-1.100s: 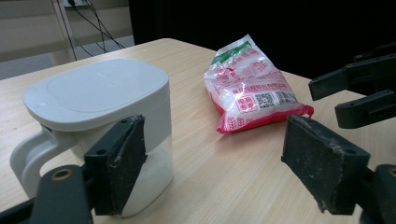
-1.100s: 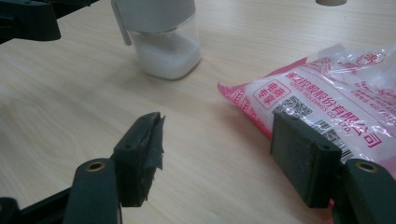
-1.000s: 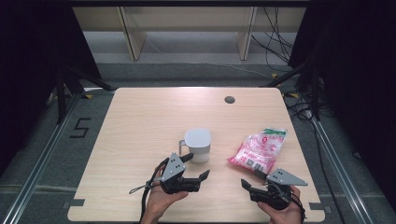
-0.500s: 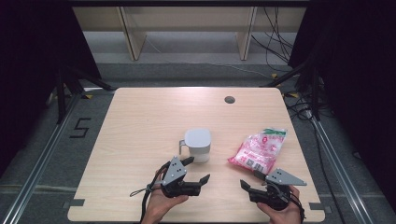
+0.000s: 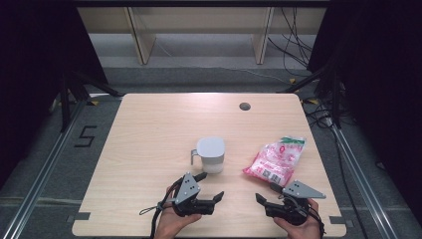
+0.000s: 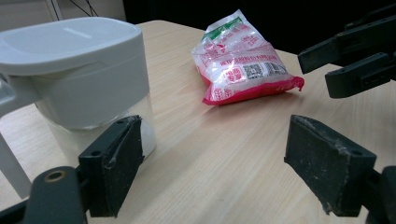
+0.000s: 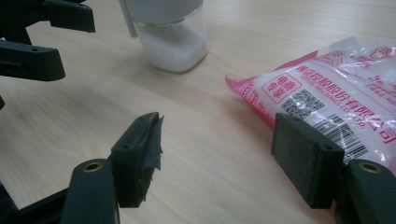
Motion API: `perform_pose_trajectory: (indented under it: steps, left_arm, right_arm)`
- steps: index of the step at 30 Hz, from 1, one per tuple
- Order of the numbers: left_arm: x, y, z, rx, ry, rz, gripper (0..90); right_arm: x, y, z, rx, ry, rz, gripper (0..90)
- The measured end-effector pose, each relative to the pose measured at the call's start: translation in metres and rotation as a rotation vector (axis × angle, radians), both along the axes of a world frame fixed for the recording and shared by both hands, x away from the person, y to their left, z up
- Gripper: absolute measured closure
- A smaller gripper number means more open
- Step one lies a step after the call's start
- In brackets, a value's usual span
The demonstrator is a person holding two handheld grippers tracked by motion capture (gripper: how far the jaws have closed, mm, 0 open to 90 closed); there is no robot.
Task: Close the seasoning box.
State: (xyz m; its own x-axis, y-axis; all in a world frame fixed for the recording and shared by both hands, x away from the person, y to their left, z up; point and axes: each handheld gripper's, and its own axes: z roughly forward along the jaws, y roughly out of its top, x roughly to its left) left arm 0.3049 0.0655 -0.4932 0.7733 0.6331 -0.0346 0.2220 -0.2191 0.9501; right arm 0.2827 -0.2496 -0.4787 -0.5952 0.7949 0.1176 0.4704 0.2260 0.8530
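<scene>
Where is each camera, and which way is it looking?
High view: above the table, looking down; both hands, left gripper, right gripper.
Left gripper view: along open jaws toward lidded container and pink bag.
Right gripper view: along open jaws toward both.
All share container and bag.

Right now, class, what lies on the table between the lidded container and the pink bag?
Nothing: in the high view, bare wood separates the container from the pink bag.
</scene>
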Motion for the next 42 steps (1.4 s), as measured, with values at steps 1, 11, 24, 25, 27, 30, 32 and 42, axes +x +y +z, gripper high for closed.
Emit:
perform_pose_trajectory:
  steps: [1,11,24,25,27,30,32,42]
  left_arm:
    - [-0.001,0.0,-0.001,0.005,0.001,-0.002,18.6]
    - [-0.009,-0.005,-0.008,0.028,0.003,0.001,18.7]
    - [-0.013,-0.008,-0.012,0.072,0.013,-0.005,18.8]
    - [-0.013,-0.008,-0.012,0.065,0.017,-0.004,18.8]
    - [-0.014,-0.008,-0.012,0.048,0.019,-0.002,18.8]
    - [-0.013,-0.006,-0.012,0.059,0.015,0.003,18.8]
    - [-0.013,-0.006,-0.012,0.057,0.019,0.002,18.9]
    - [-0.012,-0.005,-0.012,0.056,0.017,0.007,18.9]
  right_arm:
    - [-0.002,0.003,-0.001,0.027,0.008,-0.005,33.6]
    - [-0.008,0.003,-0.004,-0.008,0.043,0.044,33.1]
    - [-0.015,0.004,-0.008,-0.026,0.104,0.07,31.8]
    - [-0.015,0.004,-0.009,-0.022,0.104,0.076,31.7]
    - [-0.018,0.005,-0.009,-0.014,0.12,0.061,31.7]
    - [-0.016,0.003,-0.009,-0.024,0.099,0.07,31.7]
    - [-0.017,0.003,-0.009,-0.022,0.104,0.071,31.6]
    - [-0.017,0.003,-0.009,-0.019,0.104,0.068,31.3]
